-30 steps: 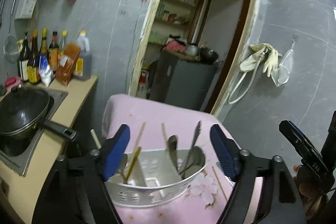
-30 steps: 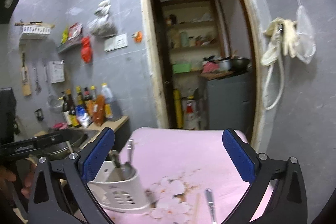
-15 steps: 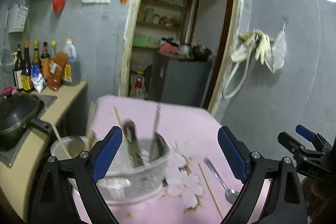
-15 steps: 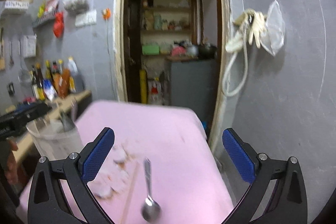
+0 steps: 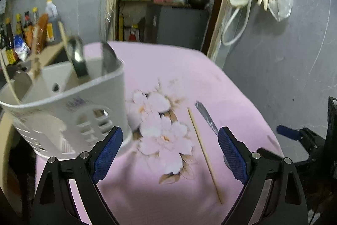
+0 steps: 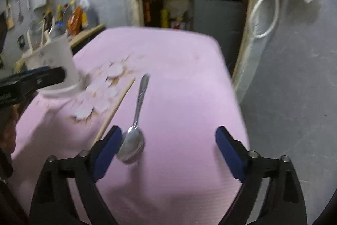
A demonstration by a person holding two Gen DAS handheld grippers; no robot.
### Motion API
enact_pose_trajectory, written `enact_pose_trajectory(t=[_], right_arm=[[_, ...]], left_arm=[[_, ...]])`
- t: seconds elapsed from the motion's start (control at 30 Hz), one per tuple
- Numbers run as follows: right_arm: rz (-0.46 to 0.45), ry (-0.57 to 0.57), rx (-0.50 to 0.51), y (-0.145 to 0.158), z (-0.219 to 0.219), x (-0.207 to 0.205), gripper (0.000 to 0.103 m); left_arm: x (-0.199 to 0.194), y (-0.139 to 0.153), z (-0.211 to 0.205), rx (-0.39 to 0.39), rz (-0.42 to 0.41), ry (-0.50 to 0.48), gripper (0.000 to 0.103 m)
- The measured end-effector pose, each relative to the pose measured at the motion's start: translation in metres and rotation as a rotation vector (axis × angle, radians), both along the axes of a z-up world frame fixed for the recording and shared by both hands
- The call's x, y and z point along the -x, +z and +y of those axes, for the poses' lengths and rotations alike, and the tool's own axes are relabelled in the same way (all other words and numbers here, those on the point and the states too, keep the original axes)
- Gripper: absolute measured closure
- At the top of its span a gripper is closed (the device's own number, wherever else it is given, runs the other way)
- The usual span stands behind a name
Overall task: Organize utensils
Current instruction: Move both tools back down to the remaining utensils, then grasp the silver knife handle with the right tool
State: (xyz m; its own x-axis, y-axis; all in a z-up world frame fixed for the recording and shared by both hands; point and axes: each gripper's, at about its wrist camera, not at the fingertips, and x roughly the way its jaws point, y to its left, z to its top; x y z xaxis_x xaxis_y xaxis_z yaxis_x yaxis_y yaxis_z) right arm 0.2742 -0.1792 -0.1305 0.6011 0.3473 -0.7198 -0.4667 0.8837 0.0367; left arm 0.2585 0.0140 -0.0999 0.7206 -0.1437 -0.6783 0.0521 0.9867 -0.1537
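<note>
The left gripper [image 5: 169,152] tilts downward with its blue-padded jaws spread wide and nothing between them. The right gripper [image 6: 168,148] also tilts downward, jaws wide but just closing in a little, with nothing pressed between the pads. Each gripper appears blurred at the edge of the other's view, the two held side by side.

1. Utensil holder [image 5: 63,117]: white plastic, slotted, upright at the left of the pink cloth [image 5: 168,77]; holds spoons and chopsticks.
2. Spoon [image 6: 134,132]: metal, lying flat.
3. Chopstick [image 5: 203,151]: wooden, lying beside the spoon.
</note>
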Motion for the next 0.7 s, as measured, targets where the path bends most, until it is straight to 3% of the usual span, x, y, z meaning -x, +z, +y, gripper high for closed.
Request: enact_pose_trajectory(t=[0.17,0.4,0.47,0.57,0.63,0.7], right_arm=[[0.057,0.087,0.018,-0.018,0.016,0.002,0.023],[0.056,0.114,0.128,-0.031,0.039,-0.002,0.032],[0.029,0.104,0.160,-0.031,0.040,-0.003,0.047],[0.011,0.081,0.165,-0.031,0.032,-0.007,0.070],[0.012,0.084,0.149,-0.030,0.024,-0.008,0.072],[-0.001,0.076,0.163,-0.029,0.020,-0.009,0.086]], left_arm=[[-0.016,-0.015,-0.004,0.013,0.076,-0.014,0.030],[-0.026,-0.026,-0.004,0.038,0.140,-0.015,0.030],[-0.028,-0.028,-0.005,0.045,0.155,-0.021,0.032],[-0.037,-0.031,-0.008,0.062,0.183,-0.044,0.044],[-0.045,-0.034,-0.011,0.082,0.206,-0.065,0.050],[-0.051,-0.037,-0.015,0.103,0.230,-0.090,0.059]])
